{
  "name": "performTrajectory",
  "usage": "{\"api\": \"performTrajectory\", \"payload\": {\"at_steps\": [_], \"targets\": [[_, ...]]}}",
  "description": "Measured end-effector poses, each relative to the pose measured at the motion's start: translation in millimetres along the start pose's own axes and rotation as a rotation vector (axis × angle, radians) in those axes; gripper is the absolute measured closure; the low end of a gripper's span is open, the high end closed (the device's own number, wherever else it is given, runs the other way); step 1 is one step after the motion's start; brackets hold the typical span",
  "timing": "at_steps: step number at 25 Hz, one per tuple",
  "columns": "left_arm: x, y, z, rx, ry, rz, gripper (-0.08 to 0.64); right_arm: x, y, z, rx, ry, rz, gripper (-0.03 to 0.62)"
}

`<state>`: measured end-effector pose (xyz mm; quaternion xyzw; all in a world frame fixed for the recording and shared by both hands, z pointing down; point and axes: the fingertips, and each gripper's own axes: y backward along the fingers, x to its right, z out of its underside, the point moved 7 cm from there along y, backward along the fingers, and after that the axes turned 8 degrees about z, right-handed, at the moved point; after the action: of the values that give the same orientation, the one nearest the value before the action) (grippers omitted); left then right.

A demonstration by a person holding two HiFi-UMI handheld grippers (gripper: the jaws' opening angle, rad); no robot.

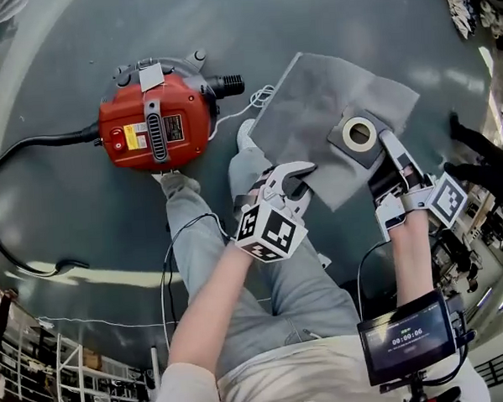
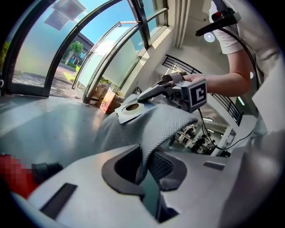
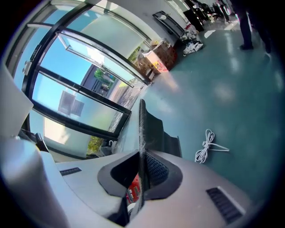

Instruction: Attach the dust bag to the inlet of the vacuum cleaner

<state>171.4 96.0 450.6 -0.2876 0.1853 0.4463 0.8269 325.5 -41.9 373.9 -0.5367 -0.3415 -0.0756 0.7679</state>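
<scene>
The red vacuum cleaner (image 1: pixel 154 130) lies on the floor at upper left, its black inlet (image 1: pixel 226 86) pointing right toward the grey dust bag (image 1: pixel 323 125). The bag is held spread out above the floor, and its cardboard collar (image 1: pixel 360 133) with a round hole faces up. My left gripper (image 1: pixel 297 178) is shut on the bag's near left edge; in the left gripper view the fabric (image 2: pixel 147 122) runs between the pads of the left gripper (image 2: pixel 144 162). My right gripper (image 1: pixel 391 142) is shut on the bag's right edge beside the collar. In the right gripper view the bag (image 3: pixel 142 129) shows edge-on in the right gripper (image 3: pixel 141 171).
A black power cord (image 1: pixel 16 208) loops from the vacuum across the floor at left. A white cord bundle (image 1: pixel 259 99) lies between inlet and bag. The person's legs and shoes (image 1: pixel 248 133) stand below the bag. Shelving (image 1: pixel 67 365) and clutter line the floor's edges.
</scene>
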Motion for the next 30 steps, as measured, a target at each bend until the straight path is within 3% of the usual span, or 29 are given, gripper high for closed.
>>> {"api": "performTrajectory", "payload": {"at_steps": [5, 14, 18, 22, 27, 30], "targets": [[-24, -41, 45, 0.048, 0.122, -0.064, 0.540, 27, -53, -5, -0.065, 0.176, -0.005, 0.557], [-127, -58, 160, 0.135, 0.338, -0.338, 0.543, 46, -240, 45, -0.290, 0.440, -0.064, 0.557], [-145, -44, 171, 0.221, 0.371, -0.435, 0.543, 19, -281, 70, -0.404, 0.542, -0.112, 0.557], [-145, -33, 177, 0.277, 0.379, -0.473, 0.543, -9, -295, 89, -0.449, 0.691, -0.127, 0.555], [-147, -30, 184, 0.299, 0.453, -0.516, 0.543, -24, -307, 113, -0.510, 0.737, -0.110, 0.554], [-145, -23, 183, 0.307, 0.458, -0.551, 0.544, -32, -303, 123, -0.505, 0.775, -0.049, 0.554]]}}
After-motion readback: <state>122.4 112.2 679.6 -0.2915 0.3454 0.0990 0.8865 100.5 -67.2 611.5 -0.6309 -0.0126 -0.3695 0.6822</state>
